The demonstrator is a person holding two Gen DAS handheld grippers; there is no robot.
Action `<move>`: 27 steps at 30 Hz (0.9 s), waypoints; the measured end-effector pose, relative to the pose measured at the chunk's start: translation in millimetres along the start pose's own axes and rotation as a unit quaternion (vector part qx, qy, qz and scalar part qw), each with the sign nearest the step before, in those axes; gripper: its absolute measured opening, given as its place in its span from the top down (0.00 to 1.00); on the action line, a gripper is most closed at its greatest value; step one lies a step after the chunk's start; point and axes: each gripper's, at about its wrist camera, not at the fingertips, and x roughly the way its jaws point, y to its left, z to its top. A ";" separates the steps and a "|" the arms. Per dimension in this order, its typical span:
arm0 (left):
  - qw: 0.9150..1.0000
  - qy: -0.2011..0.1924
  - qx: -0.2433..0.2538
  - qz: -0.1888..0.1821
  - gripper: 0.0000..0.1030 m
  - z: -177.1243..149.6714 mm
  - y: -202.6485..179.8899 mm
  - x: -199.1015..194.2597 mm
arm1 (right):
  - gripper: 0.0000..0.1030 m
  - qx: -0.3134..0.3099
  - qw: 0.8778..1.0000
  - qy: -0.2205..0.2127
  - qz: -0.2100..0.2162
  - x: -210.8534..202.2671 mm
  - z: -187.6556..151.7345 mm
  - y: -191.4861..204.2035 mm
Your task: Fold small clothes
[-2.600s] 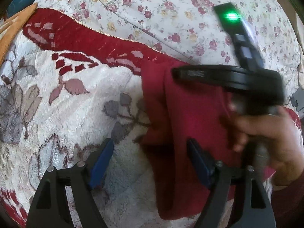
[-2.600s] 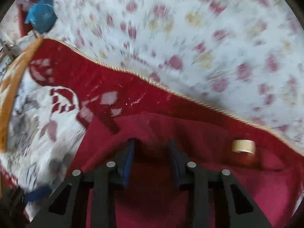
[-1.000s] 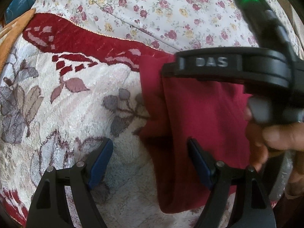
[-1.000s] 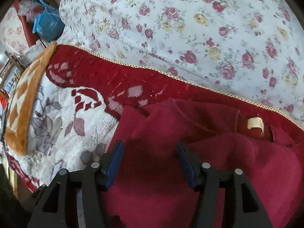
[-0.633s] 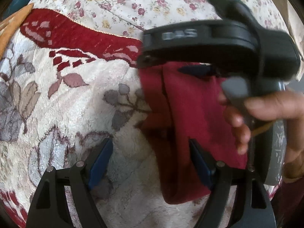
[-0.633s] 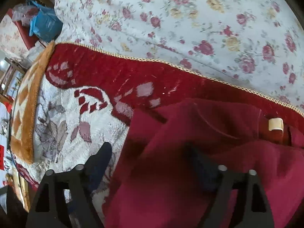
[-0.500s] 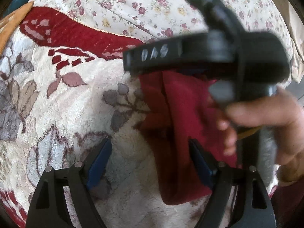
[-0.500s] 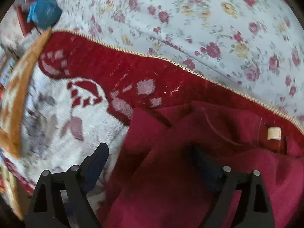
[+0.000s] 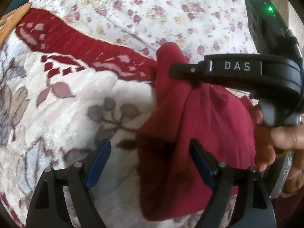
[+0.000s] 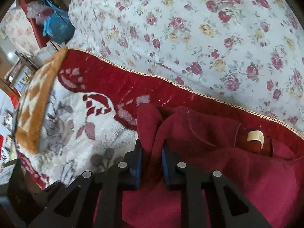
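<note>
A dark red garment [image 9: 199, 125] lies on a plush white and red blanket [image 9: 76, 98]. In the left wrist view my left gripper [image 9: 150, 159] is open, its blue pads on either side of the garment's near left edge. My right gripper [image 10: 152, 158] is shut on the garment's far left corner [image 10: 150, 125] and lifts it into a bunched peak. That gripper's black body [image 9: 237, 72] shows in the left wrist view above the cloth. A cream neck label [image 10: 255, 135] shows on the garment [image 10: 218, 152].
A floral white sheet [image 10: 190, 28] covers the bed beyond the blanket's red border [image 10: 123, 83]. An orange patterned blanket edge [image 10: 38, 102] lies at the left. A blue bag [image 10: 57, 26] and clutter sit past the bed's far left corner.
My right gripper was open over the garment's left edge and has shut on its far corner, pulling the cloth up into a bunch. My left gripper has stayed open in place.
</note>
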 end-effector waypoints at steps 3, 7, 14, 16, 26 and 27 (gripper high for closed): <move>1.000 -0.002 0.023 -0.020 0.47 1.1 -11.2 2.6 | 0.82 0.013 1.000 0.001 0.011 -4.0 -2.2 -7.2; 0.998 -0.005 0.031 -0.047 0.73 0.5 -18.3 0.5 | 0.81 0.017 1.000 0.006 0.018 -6.6 -1.1 -10.8; 0.997 -0.024 0.040 -0.064 0.82 -1.1 -24.6 -15.1 | 0.23 0.061 0.997 0.023 0.035 -11.9 7.4 -17.2; 0.997 -0.024 0.041 -0.062 0.82 -1.8 -26.1 -15.5 | 0.21 0.051 0.998 0.036 0.032 -8.5 10.6 -9.9; 0.998 -0.021 0.050 -0.044 0.82 -12.9 -33.4 -14.6 | 0.41 -0.028 0.994 0.098 -0.046 46.2 9.6 19.2; 0.998 -0.020 0.052 -0.041 0.82 -13.5 -34.0 -14.0 | 0.53 -0.038 0.995 0.078 -0.058 42.2 8.2 18.4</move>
